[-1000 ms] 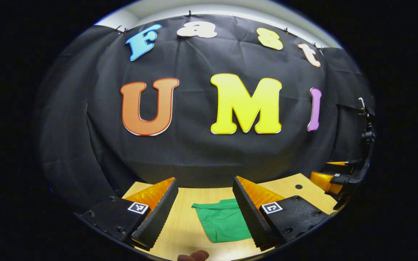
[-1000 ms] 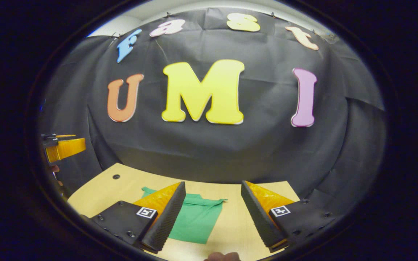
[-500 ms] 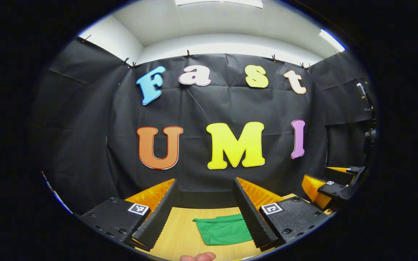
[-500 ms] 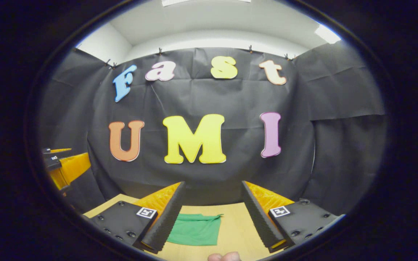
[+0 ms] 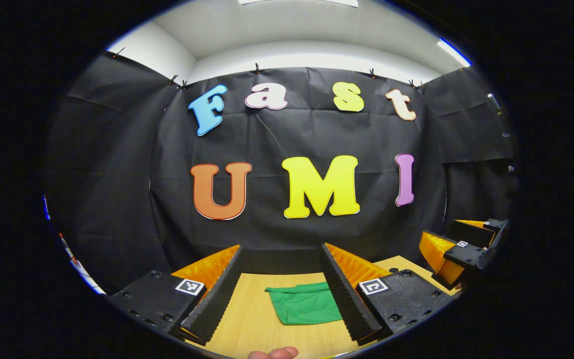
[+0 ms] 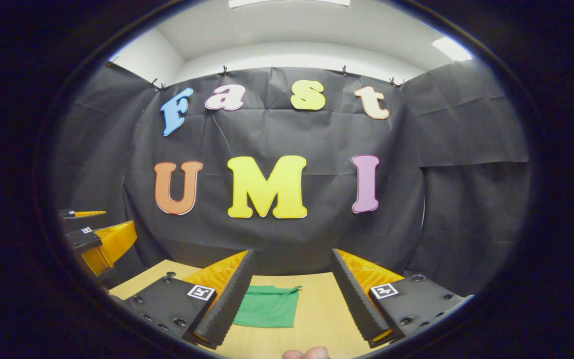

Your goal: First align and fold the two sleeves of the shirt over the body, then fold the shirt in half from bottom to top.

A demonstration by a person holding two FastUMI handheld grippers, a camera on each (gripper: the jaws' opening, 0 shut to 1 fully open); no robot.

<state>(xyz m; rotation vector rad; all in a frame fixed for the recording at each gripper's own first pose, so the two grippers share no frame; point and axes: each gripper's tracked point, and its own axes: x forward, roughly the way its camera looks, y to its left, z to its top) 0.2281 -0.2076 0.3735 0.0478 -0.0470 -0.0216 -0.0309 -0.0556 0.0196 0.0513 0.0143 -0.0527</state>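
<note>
— Lying on the wooden table is a green shirt, folded into a compact rectangle. Which way does it run?

— In the left gripper view its long side runs left to right, with the far edge slightly rumpled. It lies ahead of the left gripper, partly hidden behind that gripper's right finger.

— And the grippers?

— The left gripper's jaws stand wide apart, holding nothing. The right gripper is likewise spread wide and empty; in its view the shirt lies flat beside its left finger. The right gripper also shows at the right edge of the left gripper view, well apart from the shirt.

— Anything else?

— A fingertip of the holding hand peeks in at the bottom.
</note>
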